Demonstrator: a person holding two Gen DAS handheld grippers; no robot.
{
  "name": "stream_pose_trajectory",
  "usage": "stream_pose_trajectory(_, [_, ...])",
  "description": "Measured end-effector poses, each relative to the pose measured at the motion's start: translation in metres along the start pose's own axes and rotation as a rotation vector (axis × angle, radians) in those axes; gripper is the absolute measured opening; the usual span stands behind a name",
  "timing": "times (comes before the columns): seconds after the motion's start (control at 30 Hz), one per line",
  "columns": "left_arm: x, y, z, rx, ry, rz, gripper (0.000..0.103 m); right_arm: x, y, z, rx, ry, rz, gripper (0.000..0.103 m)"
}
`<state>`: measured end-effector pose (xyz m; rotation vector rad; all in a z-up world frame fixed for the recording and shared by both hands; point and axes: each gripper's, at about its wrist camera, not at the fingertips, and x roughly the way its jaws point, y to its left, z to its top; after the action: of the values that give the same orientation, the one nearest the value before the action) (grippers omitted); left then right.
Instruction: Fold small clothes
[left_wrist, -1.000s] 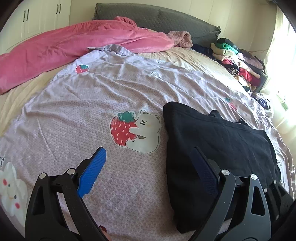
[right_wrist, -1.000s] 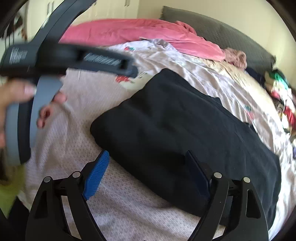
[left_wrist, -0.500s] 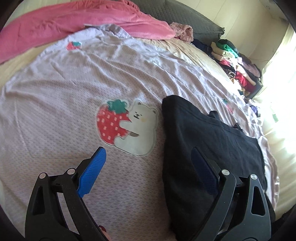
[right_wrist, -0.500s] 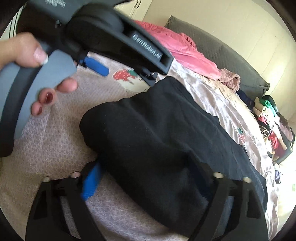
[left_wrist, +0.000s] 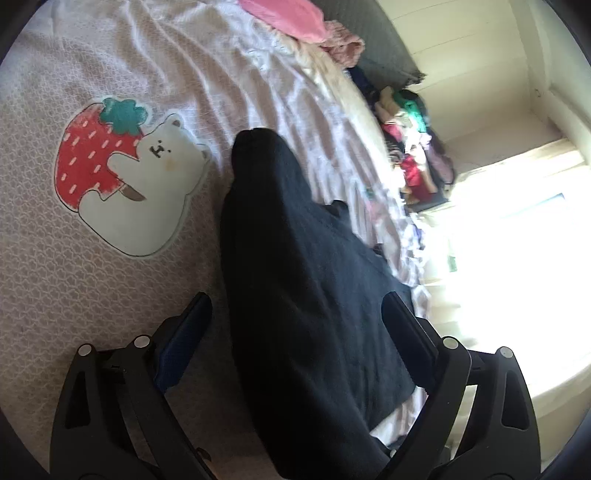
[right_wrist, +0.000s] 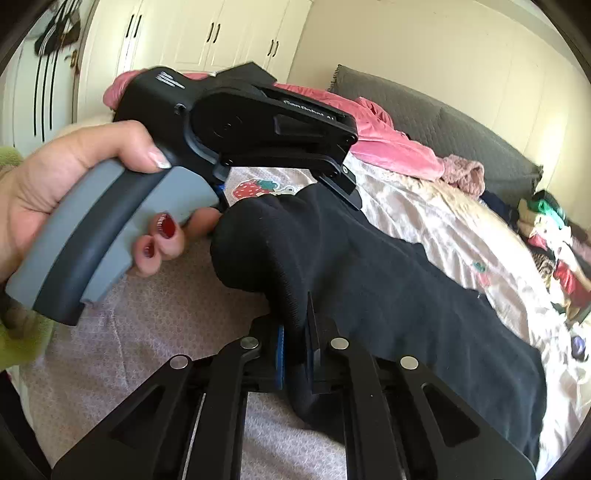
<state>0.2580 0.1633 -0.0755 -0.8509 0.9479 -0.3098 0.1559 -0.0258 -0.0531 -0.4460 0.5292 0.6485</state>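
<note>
A black garment (right_wrist: 388, 280) lay folded on the bed, on a lilac bedspread (left_wrist: 92, 266), and we use it as our landmark. Its near edge was raised off the spread. Our right tongs (right_wrist: 295, 350) were clenched on that edge, a fold of black cloth pinched between the blue pads. Our left tongs (left_wrist: 295, 325) were released, their fingers spread wide on either side of the garment's near end, the cloth passing between them; we could not tell whether either pad touched it. Seen from the right wrist, the left tool sat just beyond the garment's raised corner, gripped by the left hand (right_wrist: 66, 177) with red-painted nails.

To the left of the garment, close by, the bedspread carried a strawberry-and-bear print (left_wrist: 125, 177). Beyond the garment, toward the head of the bed, lay a pink blanket (right_wrist: 391, 144) against a grey headboard (right_wrist: 461, 125). Well beyond its far right side stood a pile of mixed clothes (left_wrist: 413, 147).
</note>
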Motion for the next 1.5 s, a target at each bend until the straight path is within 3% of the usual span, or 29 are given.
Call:
stream_pose_trajectory(0.03, [0.002,-0.001,0.001,-0.001,0.001,0.009,0.081,0.000,-0.001,0.000,0.011,-0.001,0.005,0.007])
stream_pose_trajectory(0.1, [0.007,-0.005,0.003,-0.010,0.014,0.023,0.045,-0.002,-0.003,0.000,0.027,-0.009,0.009,0.007])
stream_pose_trajectory(0.27, [0.004,-0.037,0.000,0.051,-0.008,0.081,0.017,-0.014,-0.013,-0.001,0.082,-0.047,0.013,0.007])
stream_pose_trajectory(0.3, [0.002,-0.044,-0.001,0.068,-0.016,0.086,0.017,-0.020,-0.019,-0.002,0.103,-0.066,0.012,0.007])
stream_pose_trajectory(0.53, [0.000,-0.126,-0.013,0.220,-0.061,0.100,0.016,-0.064,-0.055,-0.016,0.244,-0.188,-0.020,0.007])
stream_pose_trajectory(0.93, [0.060,-0.219,-0.062,0.372,-0.007,0.165,0.016,-0.117,-0.127,-0.075,0.465,-0.221,-0.049,0.007])
stream_pose_trajectory(1.33, [0.126,-0.235,-0.093,0.415,0.037,0.250,0.017,-0.118,-0.162,-0.125,0.632,-0.146,-0.042,0.006])
stream_pose_trajectory(1.43, [0.135,-0.232,-0.097,0.402,0.055,0.231,0.026,-0.112,-0.172,-0.133,0.675,-0.130,-0.041,0.007])
stream_pose_trajectory(1.47, [0.136,-0.231,-0.098,0.399,0.065,0.221,0.036,-0.111,-0.174,-0.135,0.687,-0.128,-0.042,0.007])
stream_pose_trajectory(1.5, [0.135,-0.232,-0.099,0.393,0.074,0.211,0.052,-0.112,-0.175,-0.137,0.699,-0.126,-0.045,0.007])
